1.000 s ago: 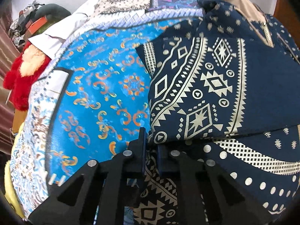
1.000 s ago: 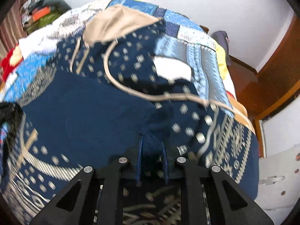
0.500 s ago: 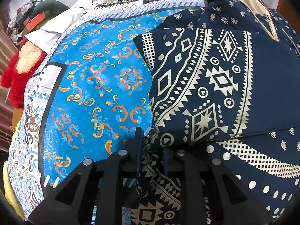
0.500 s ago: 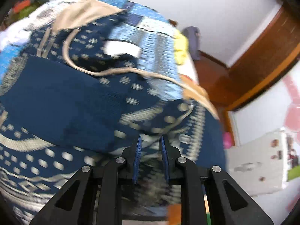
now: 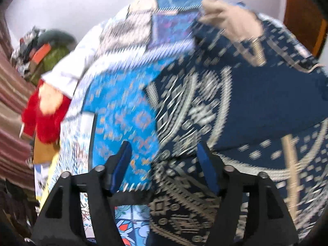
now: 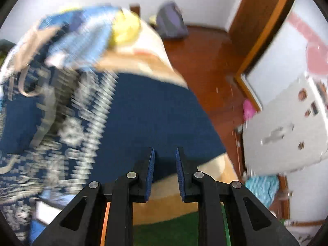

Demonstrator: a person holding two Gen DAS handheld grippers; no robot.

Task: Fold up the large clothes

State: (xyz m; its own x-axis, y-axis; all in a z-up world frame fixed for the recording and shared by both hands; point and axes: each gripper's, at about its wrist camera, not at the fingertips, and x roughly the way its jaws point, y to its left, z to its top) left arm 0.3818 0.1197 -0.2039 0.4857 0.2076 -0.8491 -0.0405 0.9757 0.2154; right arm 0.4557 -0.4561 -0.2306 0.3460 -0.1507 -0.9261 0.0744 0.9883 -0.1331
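Note:
A navy hooded garment (image 5: 235,106) with cream geometric patterns and a tan hood lining (image 5: 229,18) lies on a blue patterned bedspread (image 5: 125,110). My left gripper (image 5: 164,160) is open above the garment's left folded edge, holding nothing. In the right wrist view the garment (image 6: 147,119) drapes over the bed's right side. My right gripper (image 6: 164,164) is slightly open and empty above its plain navy part. Both views are motion-blurred.
A red plush toy (image 5: 45,112) and a pile of clothes (image 5: 45,49) lie at the bed's left. Right of the bed are a wooden floor (image 6: 207,53), a white board (image 6: 287,127), a grey bag (image 6: 170,20) and a doorframe (image 6: 260,20).
My left gripper opened wide and let go of the garment's edge, then lifted. My right gripper released the fabric, opened slightly and swung right towards the bed's edge.

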